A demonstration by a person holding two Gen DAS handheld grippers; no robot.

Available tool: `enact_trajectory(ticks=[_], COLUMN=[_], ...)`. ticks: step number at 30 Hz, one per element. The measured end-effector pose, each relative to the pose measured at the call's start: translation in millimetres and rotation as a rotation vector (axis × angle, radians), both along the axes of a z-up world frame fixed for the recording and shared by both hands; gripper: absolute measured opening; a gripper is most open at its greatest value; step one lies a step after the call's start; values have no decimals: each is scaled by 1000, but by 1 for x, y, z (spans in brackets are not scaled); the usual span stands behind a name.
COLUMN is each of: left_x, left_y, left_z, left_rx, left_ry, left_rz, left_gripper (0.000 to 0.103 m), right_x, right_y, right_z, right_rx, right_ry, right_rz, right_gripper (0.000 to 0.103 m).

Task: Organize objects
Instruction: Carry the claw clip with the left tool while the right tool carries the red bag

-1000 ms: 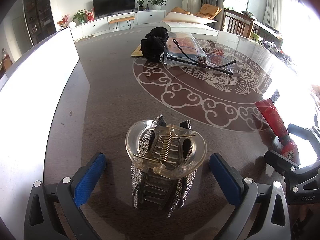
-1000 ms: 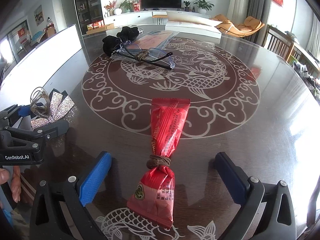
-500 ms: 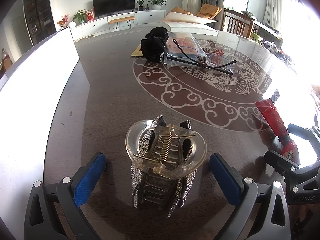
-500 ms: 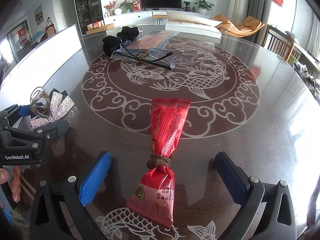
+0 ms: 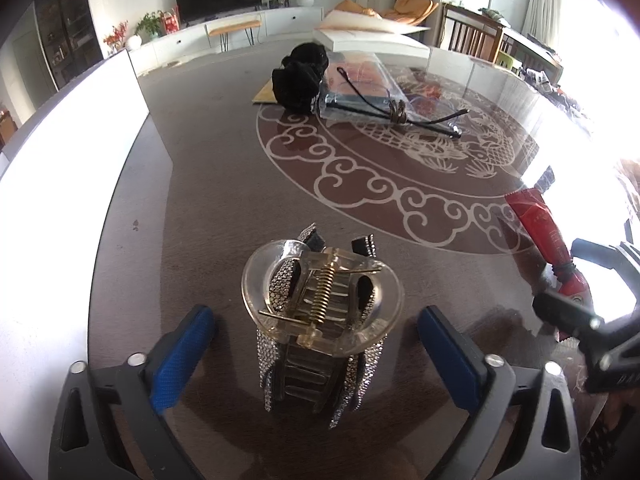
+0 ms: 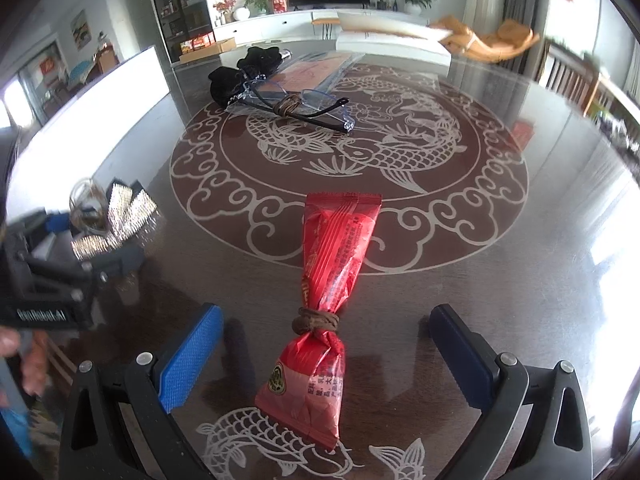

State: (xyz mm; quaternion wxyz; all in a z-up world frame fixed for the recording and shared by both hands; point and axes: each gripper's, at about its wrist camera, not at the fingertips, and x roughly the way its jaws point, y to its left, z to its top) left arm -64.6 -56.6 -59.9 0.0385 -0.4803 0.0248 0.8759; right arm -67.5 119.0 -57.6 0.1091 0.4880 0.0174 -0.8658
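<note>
A clear hair claw clip with rhinestone strips stands on the dark round table, between the blue pads of my open left gripper, not touching them. It also shows in the right wrist view. A red snack packet tied with a brown band lies between the pads of my open right gripper, also untouched. The packet shows at the right of the left wrist view, with the right gripper's fingers around its end.
At the far side lie glasses tied with a brown band on a clear plastic sleeve, next to a black pouch. A white board runs along the table's left edge. Chairs stand beyond the table at the right.
</note>
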Motion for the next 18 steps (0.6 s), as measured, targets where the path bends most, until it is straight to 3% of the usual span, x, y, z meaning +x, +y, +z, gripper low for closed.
enact_trajectory(ticks=[1, 2, 3, 4, 5, 7, 12, 18], left_x=[4, 6, 7, 9, 12, 20, 49, 88], left_y=[2, 5, 8, 9, 11, 14, 5, -39], left_z=[2, 3, 5, 5, 5, 11, 53, 119], left_rx=[5, 4, 7, 20, 27, 38, 135, 203], left_ry=[21, 40, 47, 51, 59, 79, 155, 258], left_rz=[-8, -16, -22, -30, -32, -43, -31, 29], left_gripper=[74, 54, 54, 54, 54, 54, 54, 54], right_x=[-3, -7, -9, -10, -9, -7, 4, 17], right_y=[3, 4, 2, -4, -10, -18, -7, -23], right_z=[2, 3, 5, 6, 7, 8, 21, 74], right_rx=[-29, -44, -37, -1, 42, 98, -40, -212], right_ry=[-17, -27, -27, -21, -15, -3, -27, 27], right_rz=[-7, -4, 7, 33, 63, 93, 50, 85], right_gripper=[102, 95, 88, 71, 48, 19, 19, 19])
